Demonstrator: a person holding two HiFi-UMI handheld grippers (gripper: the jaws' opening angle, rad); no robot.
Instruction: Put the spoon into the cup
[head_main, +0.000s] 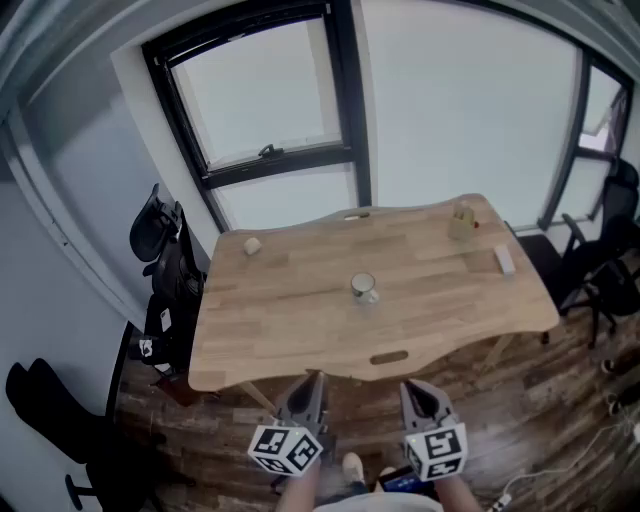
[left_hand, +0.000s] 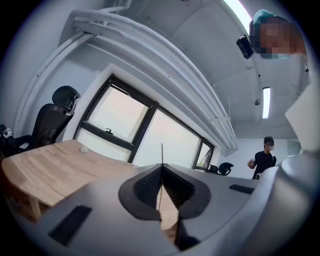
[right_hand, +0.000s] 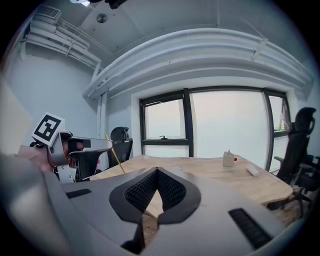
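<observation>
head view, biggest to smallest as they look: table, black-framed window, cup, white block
1. table
2. black-framed window
3. cup and white block: they look about alike, so unranked

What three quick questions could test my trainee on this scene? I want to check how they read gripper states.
1. True or false: the cup stands on the table, apart from both grippers.
2. Which holds the spoon: A, the left gripper, or B, the right gripper?
3. Fill in: the right gripper's jaws are ____, with nothing between them.
Key: 1 true; 2 A; 3 together.
</observation>
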